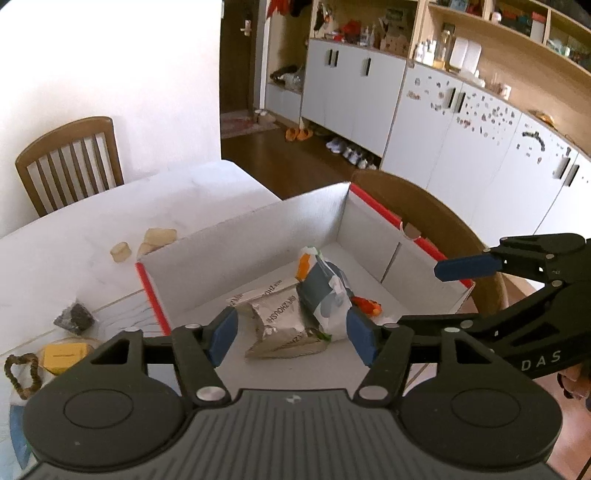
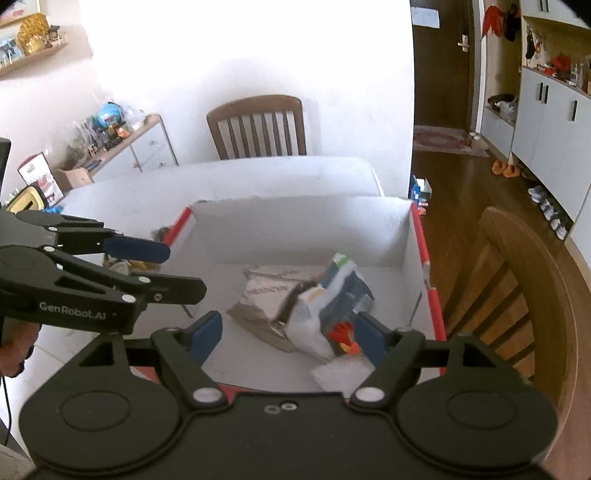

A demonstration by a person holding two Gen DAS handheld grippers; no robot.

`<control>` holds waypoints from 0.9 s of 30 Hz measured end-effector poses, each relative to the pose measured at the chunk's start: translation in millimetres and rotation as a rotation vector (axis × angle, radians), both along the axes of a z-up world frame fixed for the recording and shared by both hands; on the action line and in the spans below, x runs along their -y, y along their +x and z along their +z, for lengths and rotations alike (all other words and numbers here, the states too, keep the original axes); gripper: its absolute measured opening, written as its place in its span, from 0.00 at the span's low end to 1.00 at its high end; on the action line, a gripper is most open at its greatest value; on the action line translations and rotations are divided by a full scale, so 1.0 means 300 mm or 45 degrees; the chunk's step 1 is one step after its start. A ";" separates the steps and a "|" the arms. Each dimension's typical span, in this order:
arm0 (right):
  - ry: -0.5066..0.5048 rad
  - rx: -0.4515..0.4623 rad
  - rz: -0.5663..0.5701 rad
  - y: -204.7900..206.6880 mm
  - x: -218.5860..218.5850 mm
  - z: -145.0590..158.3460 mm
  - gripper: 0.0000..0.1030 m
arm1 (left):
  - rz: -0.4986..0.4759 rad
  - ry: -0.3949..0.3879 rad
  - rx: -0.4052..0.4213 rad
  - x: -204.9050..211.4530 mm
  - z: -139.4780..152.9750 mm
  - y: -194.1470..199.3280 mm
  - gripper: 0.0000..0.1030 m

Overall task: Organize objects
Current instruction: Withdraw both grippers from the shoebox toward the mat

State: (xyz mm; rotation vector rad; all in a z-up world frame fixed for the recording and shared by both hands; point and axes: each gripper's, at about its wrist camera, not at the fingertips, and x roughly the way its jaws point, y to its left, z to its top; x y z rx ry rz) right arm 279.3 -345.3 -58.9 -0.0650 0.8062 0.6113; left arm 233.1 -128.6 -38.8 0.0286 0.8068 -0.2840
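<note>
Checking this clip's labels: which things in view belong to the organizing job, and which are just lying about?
Part of the job:
- white box with red edges
- silver packet and white-and-grey packet, lying in the box
- small orange item in the box
- left gripper and right gripper, both open and empty

Lying about:
- wooden chairs
- shoes on the floor
- white cupboards

Place: you are in a home, in its dining area
Seating: wooden slat-back chairs point(image 2: 256, 125) stand around your white worktop point(image 1: 74, 243)
Storage: white cupboards point(image 1: 369, 96) under cluttered open shelves point(image 1: 480, 22)
Floor: shoes point(image 1: 347, 149) and orange slippers point(image 1: 297, 133) lie by the cupboards
Entry: a dark door point(image 2: 439, 62) with a rug point(image 2: 443, 142) before it
</note>
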 end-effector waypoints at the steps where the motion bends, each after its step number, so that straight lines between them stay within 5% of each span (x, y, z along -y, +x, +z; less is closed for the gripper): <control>1: 0.003 0.005 -0.001 -0.007 -0.005 0.004 0.79 | -0.002 -0.006 0.009 -0.008 0.007 -0.008 0.64; 27: 0.061 0.076 -0.029 -0.207 -0.326 0.106 0.95 | 0.077 -0.086 0.143 -0.408 0.109 -0.227 0.77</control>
